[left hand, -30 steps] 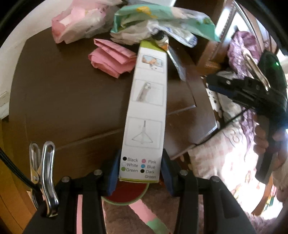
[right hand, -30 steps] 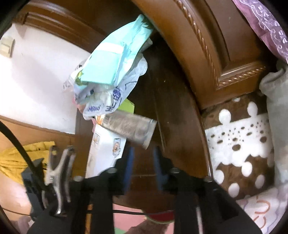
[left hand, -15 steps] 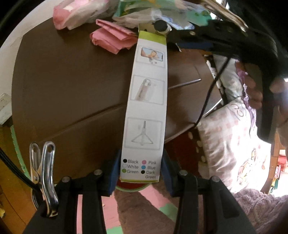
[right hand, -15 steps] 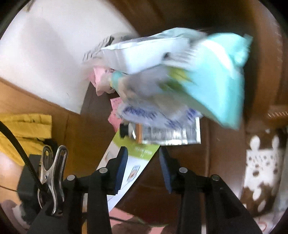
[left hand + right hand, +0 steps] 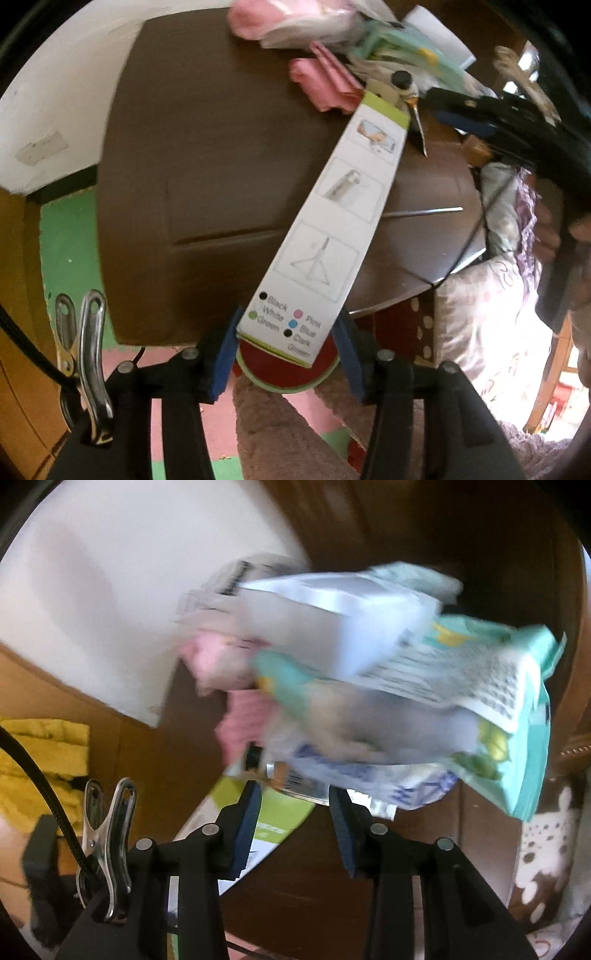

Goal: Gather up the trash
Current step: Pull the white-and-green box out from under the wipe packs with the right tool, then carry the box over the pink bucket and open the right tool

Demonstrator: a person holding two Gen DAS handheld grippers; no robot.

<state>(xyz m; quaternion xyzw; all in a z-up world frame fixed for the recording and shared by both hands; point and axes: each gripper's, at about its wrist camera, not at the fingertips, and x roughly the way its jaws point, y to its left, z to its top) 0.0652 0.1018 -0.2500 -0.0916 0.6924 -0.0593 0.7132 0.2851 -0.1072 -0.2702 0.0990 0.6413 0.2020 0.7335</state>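
While the left gripper (image 5: pixel 288 350) sits at the bottom centre of its frame, the long white box (image 5: pixel 332 236) lies between its blue pads, slanting toward the upper right across the brown table (image 5: pixel 207 155). Its jaws have just been opening; a gap shows beside the right pad, so the box appears no longer clamped. At the box's far end lie pink wrappers (image 5: pixel 325 85) and a teal packet (image 5: pixel 491 716). The right gripper (image 5: pixel 295 827), jaws just opening and empty, hovers at the pile's lower edge, blurred.
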